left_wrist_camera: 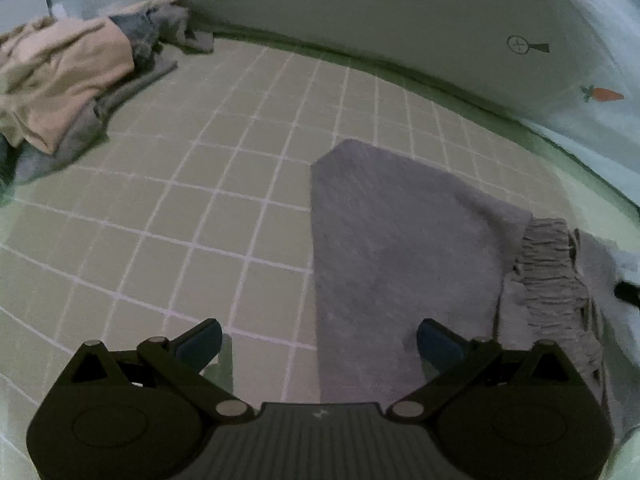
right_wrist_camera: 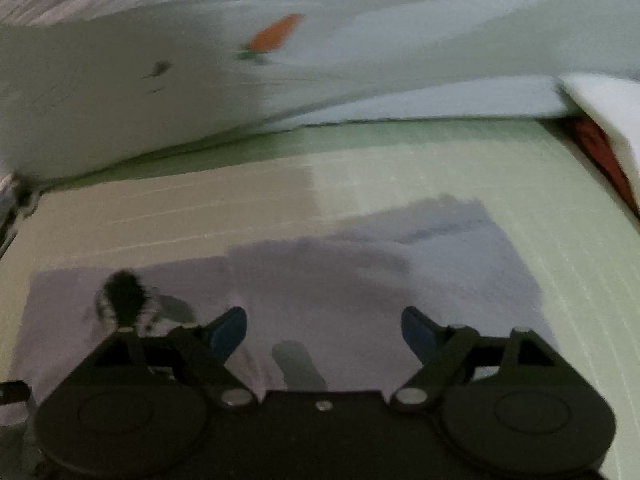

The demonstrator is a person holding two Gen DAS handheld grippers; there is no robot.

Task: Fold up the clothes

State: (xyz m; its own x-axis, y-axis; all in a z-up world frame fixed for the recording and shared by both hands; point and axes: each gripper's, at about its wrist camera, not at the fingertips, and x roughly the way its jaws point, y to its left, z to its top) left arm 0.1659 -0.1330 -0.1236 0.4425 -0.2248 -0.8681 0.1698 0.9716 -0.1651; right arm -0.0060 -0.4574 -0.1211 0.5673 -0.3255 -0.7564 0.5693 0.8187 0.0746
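Observation:
A grey garment (left_wrist_camera: 400,248) lies flat on the checked green mat (left_wrist_camera: 200,184), its gathered elastic waistband (left_wrist_camera: 556,292) at the right. My left gripper (left_wrist_camera: 320,340) is open just above the garment's left edge, with one pad over the mat and the other over the cloth. In the blurred right wrist view the same grey garment (right_wrist_camera: 360,280) spreads under my right gripper (right_wrist_camera: 323,330), which is open with nothing between its blue pads (right_wrist_camera: 228,334). A dark print (right_wrist_camera: 124,296) shows on the cloth at the left.
A heap of peach and grey clothes (left_wrist_camera: 68,76) lies at the mat's far left corner. A pale padded wall (left_wrist_camera: 400,20) with a carrot picture (left_wrist_camera: 604,94) runs round the mat. Something red (right_wrist_camera: 604,156) shows under the white padding at the right.

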